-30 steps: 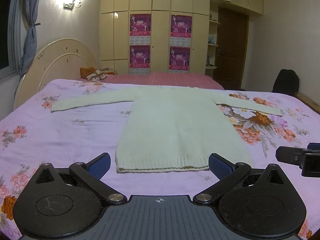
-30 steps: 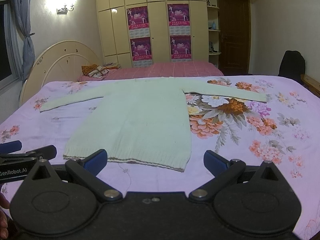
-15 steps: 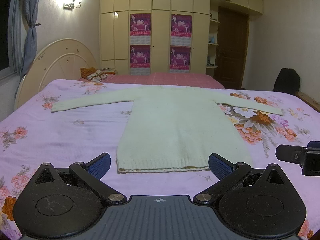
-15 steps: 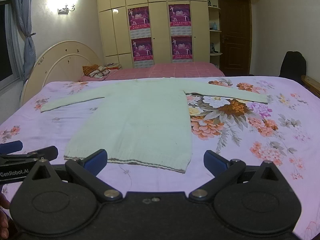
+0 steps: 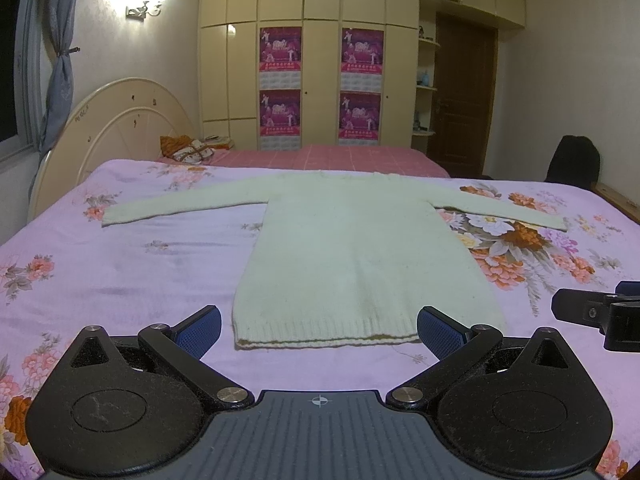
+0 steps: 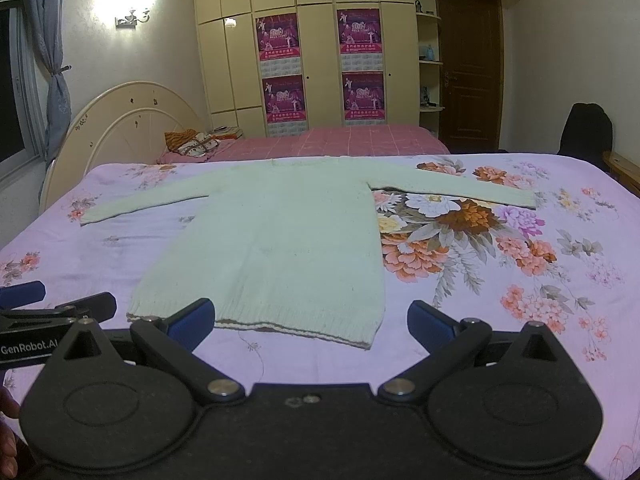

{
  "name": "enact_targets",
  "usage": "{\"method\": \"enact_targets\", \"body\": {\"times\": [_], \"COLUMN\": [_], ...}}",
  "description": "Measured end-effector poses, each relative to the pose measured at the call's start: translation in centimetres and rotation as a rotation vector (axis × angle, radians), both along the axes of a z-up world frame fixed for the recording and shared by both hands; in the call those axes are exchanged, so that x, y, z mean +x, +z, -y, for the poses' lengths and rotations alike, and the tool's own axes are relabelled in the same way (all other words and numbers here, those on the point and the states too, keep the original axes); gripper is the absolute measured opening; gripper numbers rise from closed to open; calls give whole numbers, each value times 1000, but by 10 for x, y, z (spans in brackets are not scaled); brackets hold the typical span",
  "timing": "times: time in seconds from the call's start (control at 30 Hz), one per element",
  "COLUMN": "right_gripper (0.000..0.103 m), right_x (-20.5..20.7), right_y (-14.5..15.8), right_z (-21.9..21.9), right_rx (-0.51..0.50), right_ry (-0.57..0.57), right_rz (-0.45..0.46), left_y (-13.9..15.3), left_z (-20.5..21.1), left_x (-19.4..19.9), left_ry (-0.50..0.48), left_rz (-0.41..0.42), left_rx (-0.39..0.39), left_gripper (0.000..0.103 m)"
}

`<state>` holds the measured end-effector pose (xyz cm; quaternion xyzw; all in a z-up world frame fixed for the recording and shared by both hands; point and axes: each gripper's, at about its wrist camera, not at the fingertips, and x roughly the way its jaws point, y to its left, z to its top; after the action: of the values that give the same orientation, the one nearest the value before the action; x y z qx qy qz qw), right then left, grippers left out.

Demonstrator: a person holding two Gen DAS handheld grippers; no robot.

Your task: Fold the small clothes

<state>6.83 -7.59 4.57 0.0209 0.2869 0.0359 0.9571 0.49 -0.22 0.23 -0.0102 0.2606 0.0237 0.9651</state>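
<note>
Since both of my grippers hang off the near edge of the bed [image 5: 120, 280] with nothing gripped, main risk is a bad first pinch. If I come down on the hem w/ the jaws too shallow, I expect to catch only the top knit layer, so front and back would separate and the fold would drag crooked. The knit looks soft and stretchy, so an uneven pull between L and R could skew the sweater [image 5: 352, 252] or bunch it on the bedspread. A sleeve may also trail if lifted late. Left gripper [image 5: 319, 330]: jaws spread wide, empty, blue pads either side of the hem's span in left wrist view, hem just beyond the tips, not touching. Right gripper [image 6: 311, 318]: also wide, empty; in right wrist view its left pad overlaps the hem line visually, contact cannot be confirmed. Sweater lies flat, centred on the bed, hem toward the near edge, neck toward the far edge, sleeves stretched out toward the L and R edges, right sleeve over the big flower print [image 6: 452, 220]. From the right cam, the sweater sits left of centre, so that gripper is nearer its right hem corner.
</note>
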Motion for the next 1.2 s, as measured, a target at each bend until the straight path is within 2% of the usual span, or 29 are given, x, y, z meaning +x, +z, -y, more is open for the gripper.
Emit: {"method": "enact_targets", "body": {"times": [0.93,1.0,1.13,1.2], "right_gripper": [102,102,102,102], "right_x": [18,21,24,26], "right_y": [-9,-9,-9,-8], "right_z": [-3,-2,-1,2], "right_rx": [-2,3,5,7], "right_ry": [-3,-7,-17,-26], "right_rz": [-5,-6,-4,1], "left_y": [-6,-7,-7,-8], "left_z": [-6,-8,-20,-19], "left_x": [19,22,28,32], "left_ry": [12,13,26,11], "left_rz": [-15,-17,-21,-28], "left_rx": [-5,-29,-167,-187], "left_gripper": [103,103,103,103]}}
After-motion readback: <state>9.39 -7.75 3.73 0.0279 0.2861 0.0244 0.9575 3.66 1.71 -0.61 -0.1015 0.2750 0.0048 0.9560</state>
